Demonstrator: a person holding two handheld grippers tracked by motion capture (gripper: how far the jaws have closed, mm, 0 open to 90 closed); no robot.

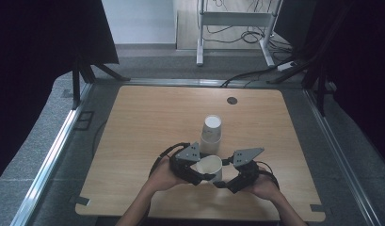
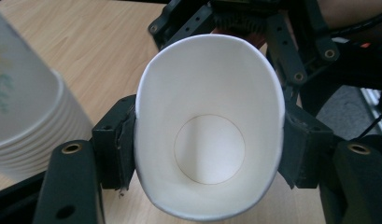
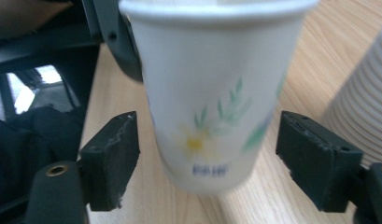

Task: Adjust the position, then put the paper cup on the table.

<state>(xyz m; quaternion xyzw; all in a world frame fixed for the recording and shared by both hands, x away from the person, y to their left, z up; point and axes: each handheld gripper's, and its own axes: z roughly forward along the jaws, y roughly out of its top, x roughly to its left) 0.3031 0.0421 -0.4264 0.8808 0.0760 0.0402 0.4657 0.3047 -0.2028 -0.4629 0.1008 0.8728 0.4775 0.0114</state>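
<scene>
Jaws of your left gripper (image 1: 199,175) squeeze the paper cup (image 1: 210,167) oval at lower centre of the high view; squeeze more and it may crease. Your right gripper (image 3: 207,158) brackets its base unclosed; closing off-centre could twist it toward the cup stack (image 1: 212,134).

Wooden table (image 1: 148,117) under left gripper (image 1: 206,175) & right gripper (image 1: 221,183). Small dark round disc (image 1: 232,100) on it, far side, well beyond right gripper. Past the far edge: white desk frame (image 1: 199,37) w/ tangled cables (image 1: 246,35), grey floor (image 1: 148,66). Black curtains (image 1: 39,47) outboard of each gripper. Metal rail (image 1: 49,160) well off left gripper's outer side.
</scene>
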